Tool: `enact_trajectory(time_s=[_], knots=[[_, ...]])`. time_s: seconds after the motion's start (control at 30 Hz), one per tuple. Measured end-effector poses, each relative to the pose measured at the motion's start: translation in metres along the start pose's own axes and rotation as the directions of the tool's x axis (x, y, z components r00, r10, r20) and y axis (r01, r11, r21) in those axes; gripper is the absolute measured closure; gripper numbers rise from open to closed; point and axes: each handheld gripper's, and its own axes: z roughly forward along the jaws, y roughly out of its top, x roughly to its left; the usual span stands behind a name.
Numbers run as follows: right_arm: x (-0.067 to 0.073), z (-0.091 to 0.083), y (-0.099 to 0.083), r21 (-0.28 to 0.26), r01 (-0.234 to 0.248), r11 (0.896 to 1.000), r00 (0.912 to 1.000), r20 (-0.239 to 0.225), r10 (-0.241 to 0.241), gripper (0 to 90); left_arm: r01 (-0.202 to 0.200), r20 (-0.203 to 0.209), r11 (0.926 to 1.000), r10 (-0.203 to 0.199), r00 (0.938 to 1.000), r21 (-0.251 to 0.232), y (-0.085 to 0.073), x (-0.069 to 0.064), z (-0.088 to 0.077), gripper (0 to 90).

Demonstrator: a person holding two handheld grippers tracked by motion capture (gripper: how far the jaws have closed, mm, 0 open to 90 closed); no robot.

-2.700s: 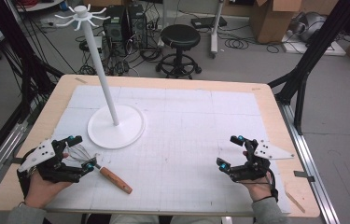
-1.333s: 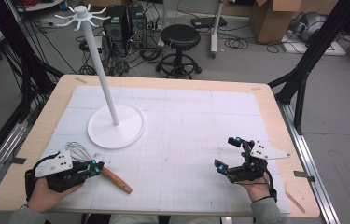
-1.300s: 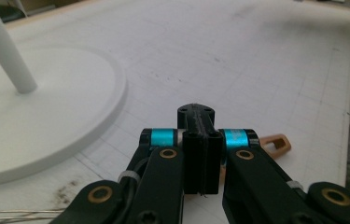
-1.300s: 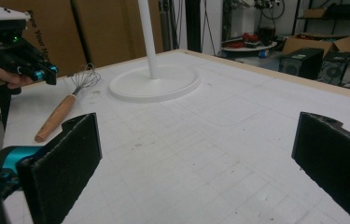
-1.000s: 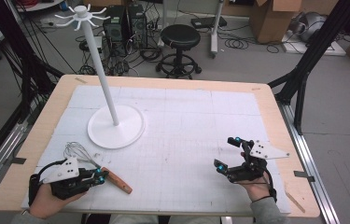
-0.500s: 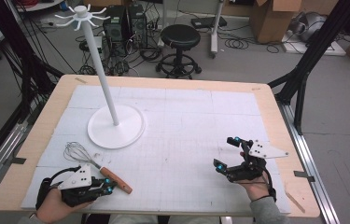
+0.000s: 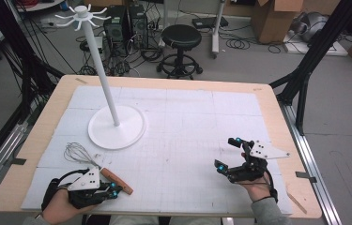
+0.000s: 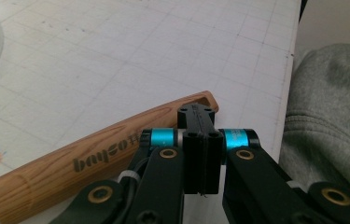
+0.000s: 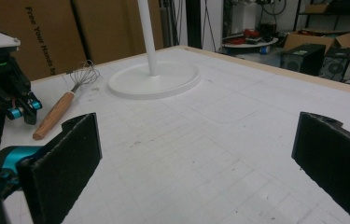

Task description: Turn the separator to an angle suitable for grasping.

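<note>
A whisk lies on the white gridded mat at the front left, its wire head [image 7: 77, 152] pointing away from me and its wooden handle [image 7: 117, 181] pointing toward the near edge. My left gripper [image 7: 113, 189] sits low at the handle's near end, jaws pressed together with nothing between them. In the left gripper view the shut jaw tips [image 8: 196, 112] lie over the end of the wooden handle [image 8: 93, 161]. My right gripper [image 7: 226, 153] rests at the front right, wide open and empty. The right gripper view shows its jaws [image 9: 200, 163] apart, with the whisk [image 9: 63, 105] and left gripper [image 9: 21, 109] across the table.
A white stand [image 7: 116, 126] with a tall pole and hooks on top [image 7: 80, 11] stands on the mat at the back left. The mat [image 7: 192, 140] covers a wooden table [image 7: 277, 117]. A grey-clothed part of the person [image 8: 331, 112] lies off the near edge.
My left gripper has moved from beside the whisk's wire head toward the near edge and right, to the handle's end, and its jaws have shut. The right gripper has barely moved.
</note>
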Motion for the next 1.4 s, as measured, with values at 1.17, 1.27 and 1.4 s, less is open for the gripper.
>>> enact_trajectory(time_s=[1.17, 1.27, 1.4], knots=[[-0.001, 0.002, -0.001, 0.016, 0.006, 1.000, 1.0000, -0.001, -0.006, 0.5, 0.019, 0.000, 0.9989, -0.019, 0.9998, 0.044, 0.003, 0.005, 0.015, 89.7], [-0.001, 0.002, -0.001, 0.014, 0.008, 1.000, 1.0000, -0.001, -0.008, 0.5, 0.026, -0.007, 0.9988, -0.025, 0.9996, 0.041, 0.005, 0.007, 0.017, 89.7], [-0.001, 0.003, -0.001, 0.015, 0.013, 1.000, 0.9999, -0.001, -0.013, 0.5, 0.041, -0.014, 0.9985, -0.040, 0.9991, 0.036, 0.006, 0.009, 0.019, 89.7]])
